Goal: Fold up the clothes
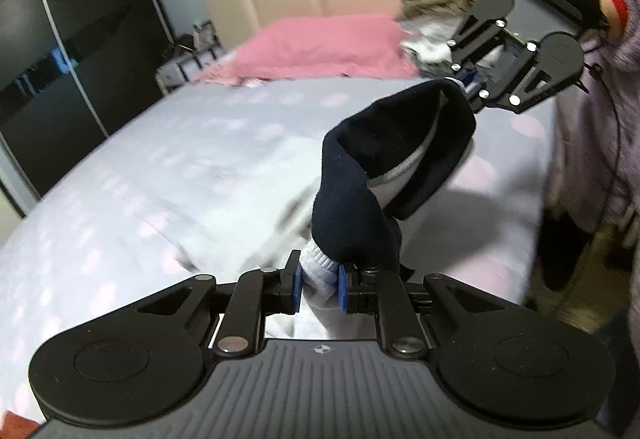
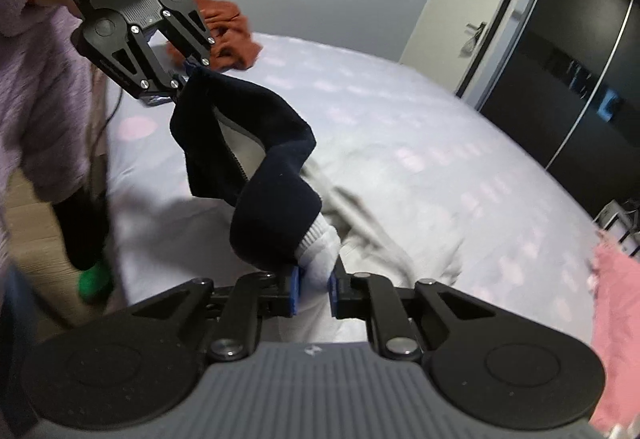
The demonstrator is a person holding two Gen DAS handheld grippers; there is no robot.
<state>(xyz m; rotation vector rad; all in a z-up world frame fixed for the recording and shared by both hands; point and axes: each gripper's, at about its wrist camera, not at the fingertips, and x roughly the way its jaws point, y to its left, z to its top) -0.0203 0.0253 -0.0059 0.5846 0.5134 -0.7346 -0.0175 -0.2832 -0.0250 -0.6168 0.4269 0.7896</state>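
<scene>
I see the left gripper (image 1: 319, 289) and right gripper (image 2: 314, 289) each clamped on the dark navy, grey-lined garment (image 1: 396, 147), apparently a sweater, above the lilac bed (image 1: 160, 143).

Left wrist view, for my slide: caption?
Both tongs clamp a navy, grey-cuffed garment above a lilac bedsheet.

Left gripper (image 1: 319, 289) and right gripper (image 1: 466, 81) hold a navy garment (image 1: 384, 167) (grey-lined) above the bed (image 1: 160, 159).

Garment (image 1: 394, 159) above bed (image 1: 160, 159)
</scene>
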